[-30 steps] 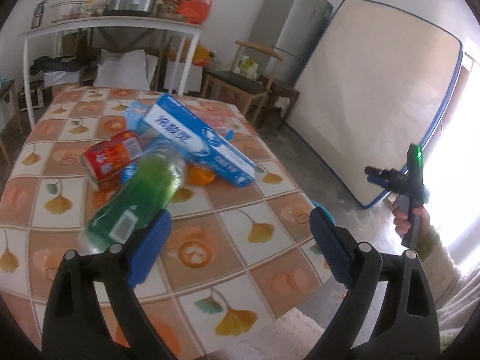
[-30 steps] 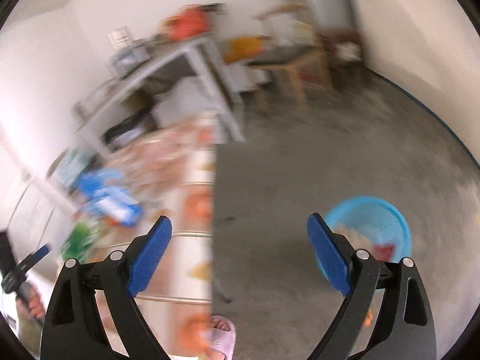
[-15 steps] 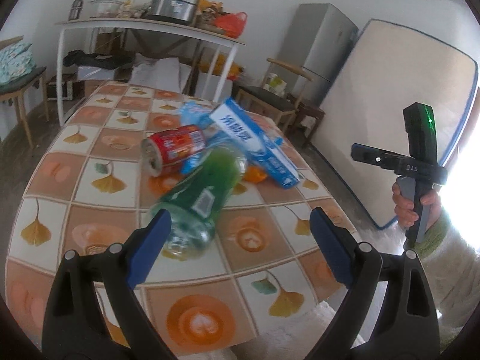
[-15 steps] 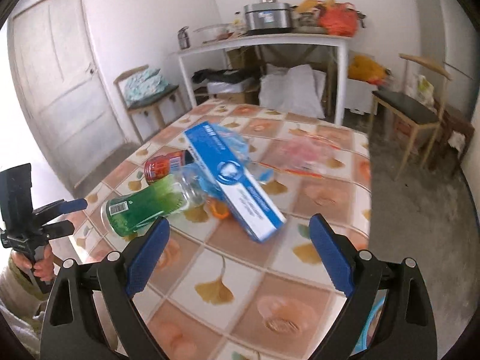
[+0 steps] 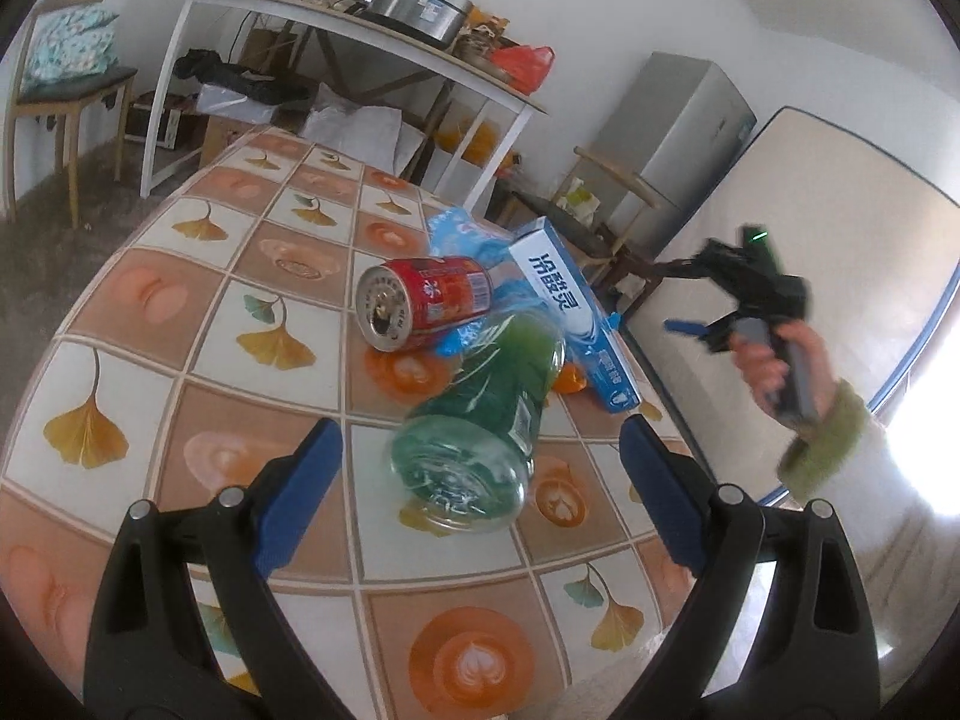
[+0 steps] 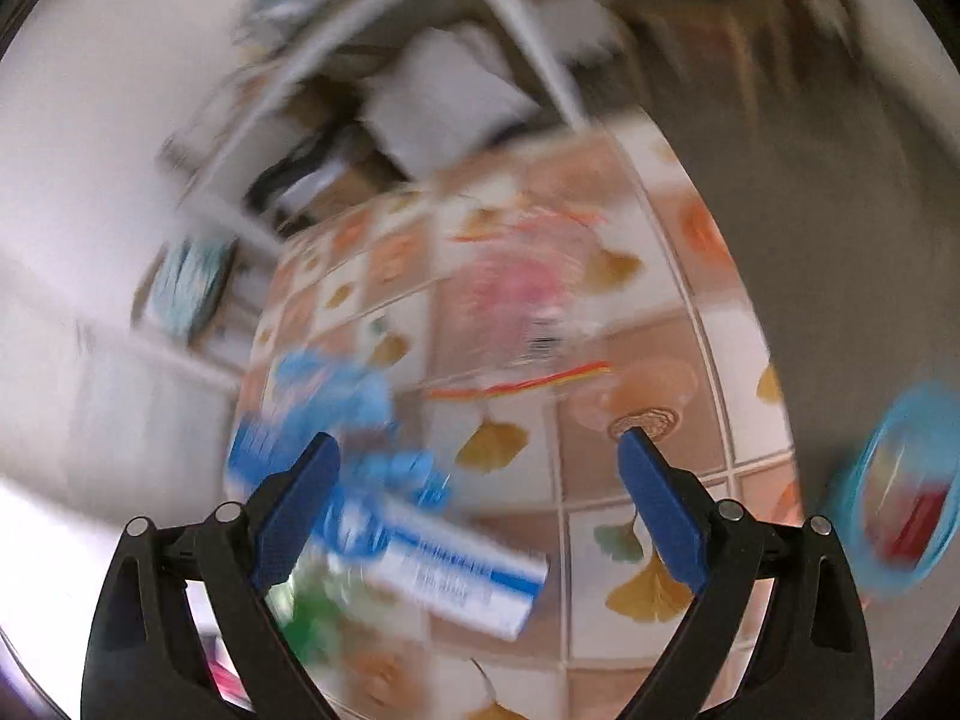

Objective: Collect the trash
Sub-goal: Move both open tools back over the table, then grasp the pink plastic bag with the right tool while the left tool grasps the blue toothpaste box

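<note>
Lying on its side on the leaf-patterned tiled table [image 5: 150,312], the green clear plastic bottle [image 5: 480,420] points its base between my left gripper's [image 5: 480,498] spread, empty fingers. Behind it sit a red drink can [image 5: 420,306] and a blue-and-white toothpaste box [image 5: 573,315]. My right gripper [image 6: 480,504] gapes empty too; a blurred blue basket [image 6: 900,480] seems to sit off the table's edge.

Tiled counter [image 5: 180,300] with ginkgo-leaf pattern. Behind it a white shelf table [image 5: 336,18] carrying a metal pot [image 5: 420,3] and red bag [image 5: 528,63]. Grey fridge [image 5: 678,132], mattress [image 5: 828,240] against wall, wooden chair [image 5: 54,90] with cushion at left.
</note>
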{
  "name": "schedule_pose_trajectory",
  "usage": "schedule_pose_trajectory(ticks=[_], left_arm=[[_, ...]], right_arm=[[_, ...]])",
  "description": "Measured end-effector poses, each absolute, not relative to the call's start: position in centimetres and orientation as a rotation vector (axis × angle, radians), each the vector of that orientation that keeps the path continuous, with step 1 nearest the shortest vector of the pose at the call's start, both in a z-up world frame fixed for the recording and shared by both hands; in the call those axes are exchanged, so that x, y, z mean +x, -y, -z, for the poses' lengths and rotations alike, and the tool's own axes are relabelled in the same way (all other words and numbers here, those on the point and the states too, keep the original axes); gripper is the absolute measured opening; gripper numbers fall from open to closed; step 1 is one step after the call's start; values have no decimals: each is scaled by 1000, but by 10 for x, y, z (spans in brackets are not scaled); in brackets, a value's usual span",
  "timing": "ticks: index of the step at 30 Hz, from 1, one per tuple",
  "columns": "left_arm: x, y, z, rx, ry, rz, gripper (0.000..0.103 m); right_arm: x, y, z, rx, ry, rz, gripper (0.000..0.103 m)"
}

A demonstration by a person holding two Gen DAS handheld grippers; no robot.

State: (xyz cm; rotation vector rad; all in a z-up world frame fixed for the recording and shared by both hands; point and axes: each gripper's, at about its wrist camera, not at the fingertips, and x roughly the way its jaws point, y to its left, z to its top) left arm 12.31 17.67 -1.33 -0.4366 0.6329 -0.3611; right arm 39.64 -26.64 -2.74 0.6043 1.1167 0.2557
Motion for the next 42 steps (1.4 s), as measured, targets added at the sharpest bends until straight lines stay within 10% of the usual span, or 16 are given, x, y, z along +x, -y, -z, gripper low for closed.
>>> schedule_pose_trajectory(ticks=[23,42], left_arm=[[122,-172,-1,-402,-613,395,89],[157,-45,-57,142,-648,569,89]], right_arm=[[430,307,140,1210,-1155,-232,7],[274,434,109,1290,-879,-410,5]])
